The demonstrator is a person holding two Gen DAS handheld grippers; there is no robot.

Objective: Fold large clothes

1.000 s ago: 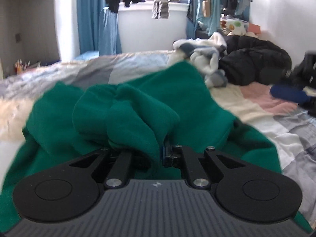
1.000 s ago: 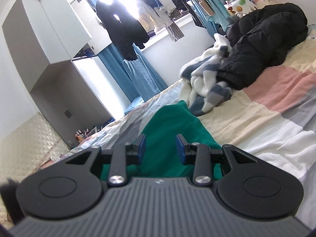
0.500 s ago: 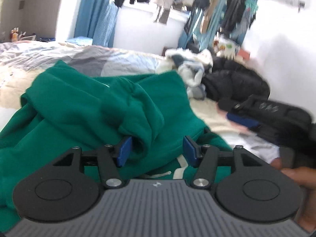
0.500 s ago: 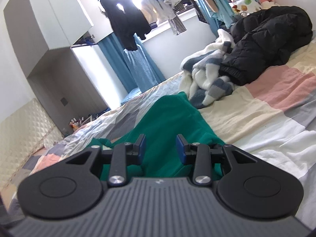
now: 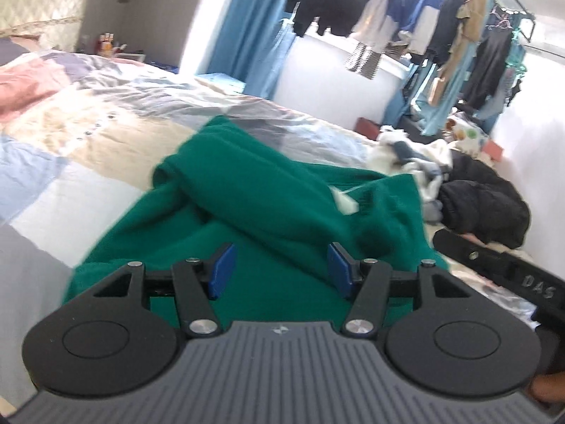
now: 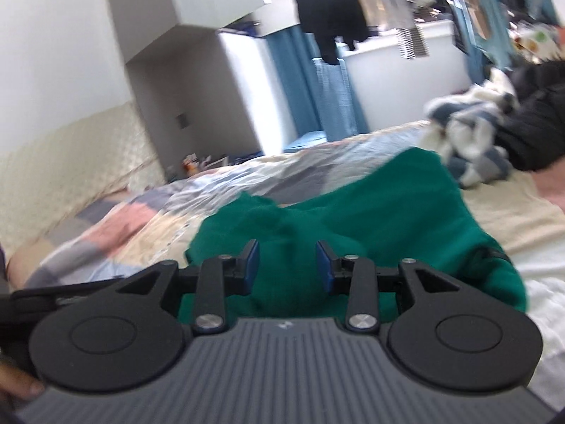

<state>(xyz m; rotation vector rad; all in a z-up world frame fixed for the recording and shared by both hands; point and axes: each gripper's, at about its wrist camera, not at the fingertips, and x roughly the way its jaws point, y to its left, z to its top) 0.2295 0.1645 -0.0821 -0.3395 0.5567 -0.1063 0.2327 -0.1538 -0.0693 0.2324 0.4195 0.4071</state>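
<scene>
Released since a sec ago, left gripper (image 5: 279,270) is hovering w/ jaws apart; green sweater (image 5: 282,212) is lying beyond them. Right gripper (image 6: 287,266) jaws also unclenched, empty.

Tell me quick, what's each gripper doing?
Left gripper: open, holding nothing, above the green sweater.
Right gripper: open, holding nothing.
</scene>
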